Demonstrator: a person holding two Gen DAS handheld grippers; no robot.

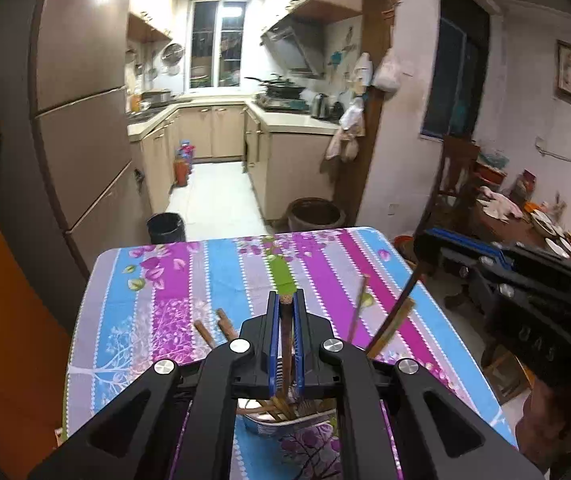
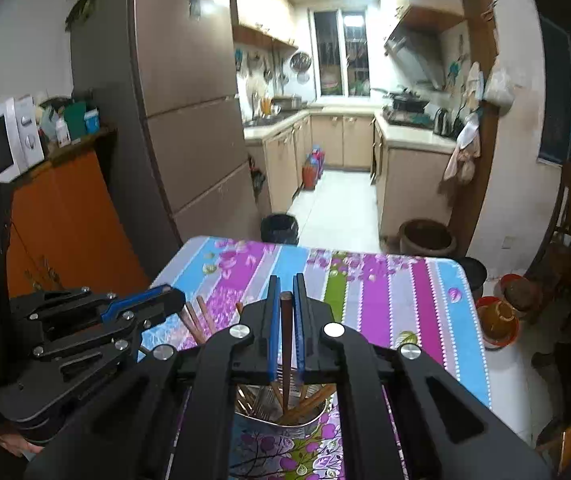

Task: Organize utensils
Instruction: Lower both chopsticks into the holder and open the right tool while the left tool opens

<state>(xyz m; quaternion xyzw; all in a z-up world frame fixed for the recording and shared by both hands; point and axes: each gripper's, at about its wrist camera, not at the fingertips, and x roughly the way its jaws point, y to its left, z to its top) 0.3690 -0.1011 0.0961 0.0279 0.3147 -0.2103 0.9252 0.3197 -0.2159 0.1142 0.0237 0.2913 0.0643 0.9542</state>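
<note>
A metal holder (image 1: 285, 426) (image 2: 285, 424) stands on the striped floral tablecloth (image 1: 213, 276) (image 2: 381, 300), with several brown chopsticks in it. My left gripper (image 1: 285, 300) hangs just above it, shut on one brown chopstick (image 1: 286, 344) that runs down into the holder. My right gripper (image 2: 285, 284) is shut on another brown chopstick (image 2: 285, 320) that also reaches into the holder. The two grippers are side by side: the right one (image 1: 429, 242) shows at the right edge, the left one (image 2: 175, 298) at the left. More chopstick ends (image 1: 205, 334) (image 2: 193, 320) lean out to the left.
The small table stands at the mouth of a narrow kitchen. A black bin (image 1: 166, 229) and a brown pot (image 1: 315, 214) stand on the floor beyond the table's far edge. A fridge (image 2: 189, 120) is at the left, and a cluttered wooden table (image 1: 525, 216) at the right.
</note>
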